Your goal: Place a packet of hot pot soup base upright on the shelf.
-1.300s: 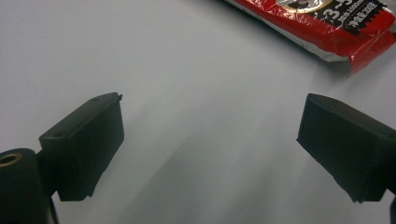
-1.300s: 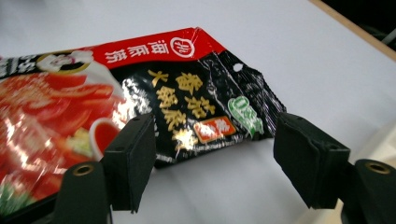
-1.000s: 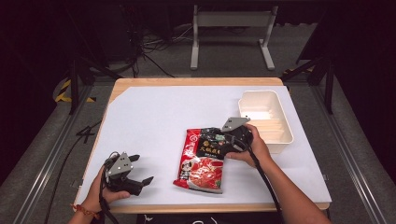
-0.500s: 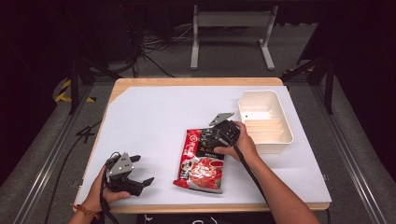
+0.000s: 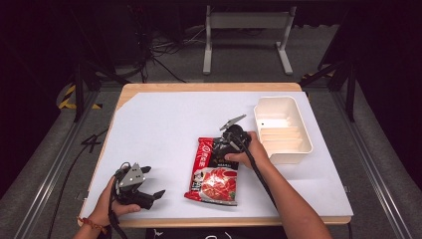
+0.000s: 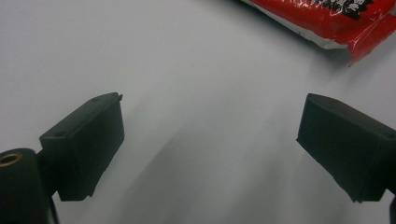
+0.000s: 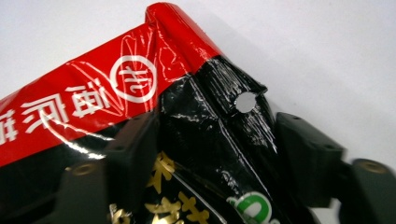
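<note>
A red and black food packet lies flat on the white table cover, right of centre. My right gripper is at the packet's top edge. In the right gripper view the black top of the packet is crumpled up between the two jaws, with my right gripper shut on it. My left gripper rests at the front left of the table, held by a hand, its jaws wide apart. In the left gripper view my left gripper holds nothing, and a corner of the packet shows at the upper right.
A white rectangular tray with a ribbed floor stands just right of the right hand. The white table cover spreads to the left and back. A metal stand is on the floor beyond the table.
The right gripper has moved a little left, away from the tray, and onto the packet's top edge. The left gripper has stayed where it was.
</note>
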A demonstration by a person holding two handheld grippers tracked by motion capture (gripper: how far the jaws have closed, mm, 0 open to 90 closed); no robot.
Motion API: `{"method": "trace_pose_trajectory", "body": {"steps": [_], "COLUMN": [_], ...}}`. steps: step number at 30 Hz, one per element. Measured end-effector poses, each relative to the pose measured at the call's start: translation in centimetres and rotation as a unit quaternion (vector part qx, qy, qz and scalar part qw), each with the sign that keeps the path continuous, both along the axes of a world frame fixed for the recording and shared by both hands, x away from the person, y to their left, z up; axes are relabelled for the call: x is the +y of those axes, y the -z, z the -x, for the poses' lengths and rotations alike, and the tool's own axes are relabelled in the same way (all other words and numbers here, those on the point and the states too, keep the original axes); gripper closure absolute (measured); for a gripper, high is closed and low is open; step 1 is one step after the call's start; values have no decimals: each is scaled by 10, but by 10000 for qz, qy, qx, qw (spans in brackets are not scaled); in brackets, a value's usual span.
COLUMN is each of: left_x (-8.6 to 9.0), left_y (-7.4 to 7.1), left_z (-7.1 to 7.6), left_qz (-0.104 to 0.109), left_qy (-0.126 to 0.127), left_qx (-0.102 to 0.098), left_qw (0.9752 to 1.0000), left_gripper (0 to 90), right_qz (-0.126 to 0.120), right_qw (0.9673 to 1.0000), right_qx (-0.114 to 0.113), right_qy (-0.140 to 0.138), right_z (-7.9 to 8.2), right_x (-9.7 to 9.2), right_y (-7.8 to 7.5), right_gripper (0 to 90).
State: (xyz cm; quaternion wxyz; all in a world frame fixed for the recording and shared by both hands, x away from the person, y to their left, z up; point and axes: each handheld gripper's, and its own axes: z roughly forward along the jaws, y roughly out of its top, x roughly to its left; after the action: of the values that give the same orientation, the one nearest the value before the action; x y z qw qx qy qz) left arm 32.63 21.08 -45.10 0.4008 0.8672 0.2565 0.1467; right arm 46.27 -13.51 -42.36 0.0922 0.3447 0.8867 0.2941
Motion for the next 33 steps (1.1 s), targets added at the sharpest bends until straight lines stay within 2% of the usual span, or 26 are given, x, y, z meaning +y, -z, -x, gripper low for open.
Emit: {"method": "trace_pose_trajectory", "body": {"steps": [4, 8, 12, 16, 18, 19, 20, 23, 25, 29, 33], "left_x": [1, 1, 1, 2, 2, 2, 1, 1, 0, 0, 0], "left_y": [0, 0, 0, 0, 0, 0, 0, 0, 0, 1, 1], "left_z": [0, 0, 0, 0, 0, 0, 0, 0, 0, -2, -1], "left_qz": [-14, -26, -24, 25, 4, 4, 11, 12, 35, 39, 62], "left_qy": [-25, -41, -55, -71, -60, -60, -37, -30, -38, -51, -53], "left_qx": [5, 6, 3, 19, 3, 3, 10, 22, 19, 30, 38], "left_qw": [10000, 10000, 10000, 10000, 10000, 10000, 10000, 10000, 10000, 10000, 10000], "left_gripper": [82, 83, 82, 83, 83, 83, 83, 83, 82, 82, 82], "right_qz": [51, 65, 202, 26, -72, -72, -120, -274, -226, -149, -81], "right_qw": [10000, 9999, 9988, 9981, 9964, 9964, 9958, 9904, 9852, 9780, 9730], "right_qx": [-81, -78, -375, -470, -638, -638, -688, -1015, -1293, -1674, -1909], "right_qy": [19, -69, -261, -386, -560, -560, -588, -899, -1102, -1236, -1298], "right_z": [1, 2, 7, 9, 14, 14, 17, 28, 34, 41, 45], "right_x": [-5, -6, -1, -1, -1, -1, 0, -1, -3, -9, -12], "right_y": [-5, -9, -17, -30, -42, -42, -49, -77, -92, -117, -133], "right_gripper": [665, 811, 884, 891, 893, 893, 893, 894, 894, 894, 894]}}
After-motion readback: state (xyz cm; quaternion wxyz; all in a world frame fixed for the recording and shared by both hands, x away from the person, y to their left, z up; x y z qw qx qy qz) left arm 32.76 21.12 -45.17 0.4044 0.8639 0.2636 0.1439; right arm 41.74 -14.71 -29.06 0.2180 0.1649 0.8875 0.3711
